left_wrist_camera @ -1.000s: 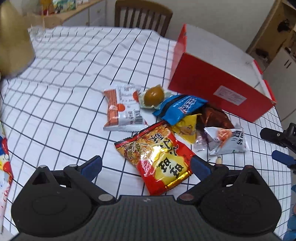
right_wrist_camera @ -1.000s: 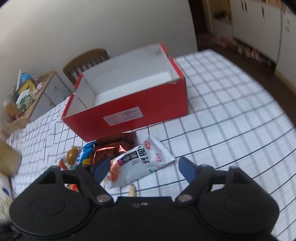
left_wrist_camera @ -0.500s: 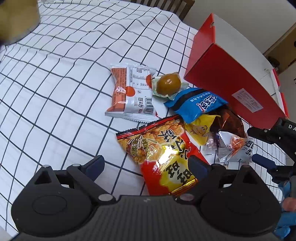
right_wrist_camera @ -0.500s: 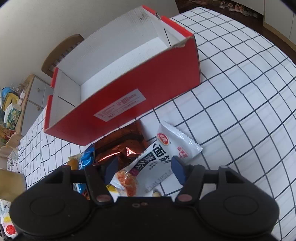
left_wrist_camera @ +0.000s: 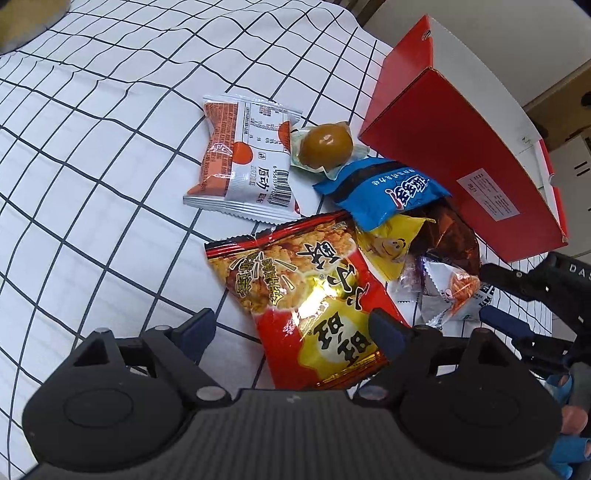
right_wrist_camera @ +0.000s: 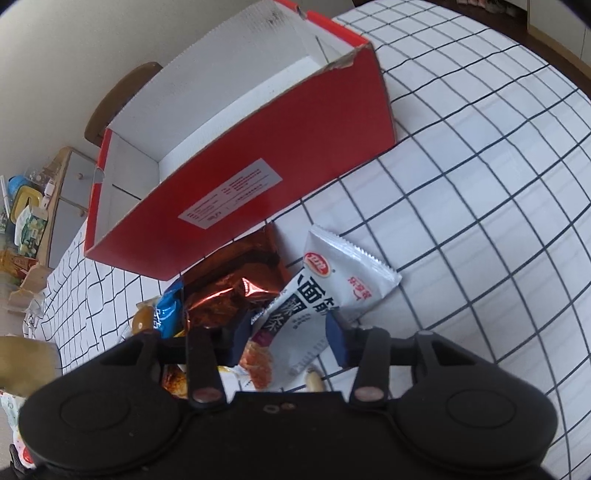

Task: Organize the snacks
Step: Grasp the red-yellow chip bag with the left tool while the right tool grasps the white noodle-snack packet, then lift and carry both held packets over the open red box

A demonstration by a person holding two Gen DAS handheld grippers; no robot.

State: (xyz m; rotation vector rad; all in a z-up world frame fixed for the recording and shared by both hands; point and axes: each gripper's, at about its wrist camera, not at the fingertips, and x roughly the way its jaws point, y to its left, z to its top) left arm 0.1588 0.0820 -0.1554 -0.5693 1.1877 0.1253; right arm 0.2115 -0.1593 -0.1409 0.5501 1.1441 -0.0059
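Zero snacks lying in red box [right_wrist_camera: 258, 155] | pile sitting on bench [left_wrist_camera: 92, 155] beside it | right gripper [right_wrist_camera: 288, 341] fingers apart, straddling white noodle-strip packet [right_wrist_camera: 325, 306] | left gripper [left_wrist_camera: 291, 328] fingers apart, hovering over red-yellow cracker bag [left_wrist_camera: 314, 295]

The brown foil packet [left_wrist_camera: 448, 236] lies mostly buried under the blue packet [left_wrist_camera: 384, 192] and the yellow one [left_wrist_camera: 391, 243], so its print cannot be read. The white packet [right_wrist_camera: 314, 317] is covered at its near end by the right hand-held gripper [right_wrist_camera: 290, 339]. Print on the red box's [right_wrist_camera: 258, 177] label [right_wrist_camera: 231, 199] is too small to read. A tan object [left_wrist_camera: 22, 29] at the far left is blurred and cut by the edge.
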